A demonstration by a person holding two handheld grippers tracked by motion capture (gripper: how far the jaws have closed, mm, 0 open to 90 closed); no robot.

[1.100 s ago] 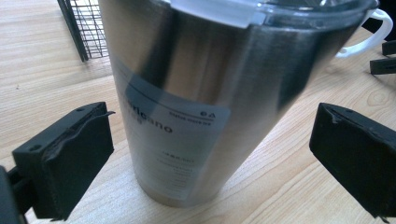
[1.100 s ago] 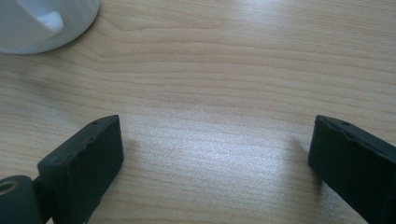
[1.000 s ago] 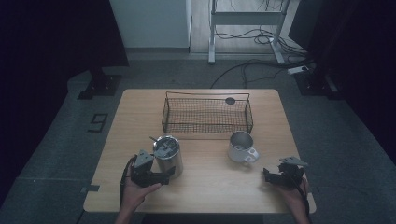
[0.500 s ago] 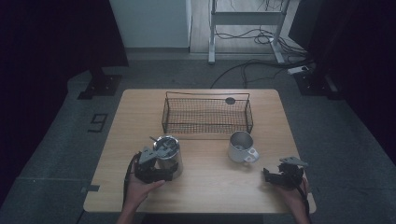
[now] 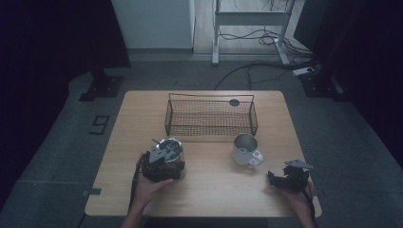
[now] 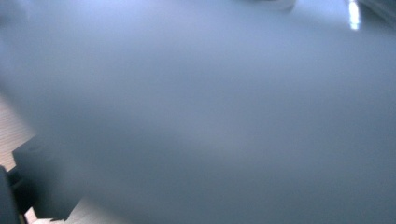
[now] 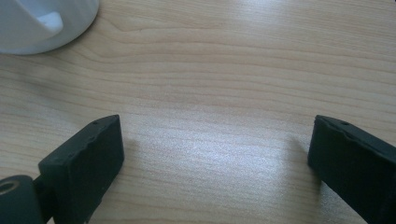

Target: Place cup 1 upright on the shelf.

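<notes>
Steel cup (image 5: 169, 151) against left hand-held gripper (image 5: 160, 164), grip unclear, right hand-held gripper (image 7: 215, 154) spread over table (image 7: 224, 70).

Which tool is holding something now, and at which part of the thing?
The left tool is against the side wall of the metal cup, but a closed grip cannot be told. The right tool is open over the bare table, holding nothing.

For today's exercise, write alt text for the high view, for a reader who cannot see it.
At a wooden table, the left gripper presses against a metal pot. The right gripper rests near a metal mug, with a wire basket behind.
</notes>
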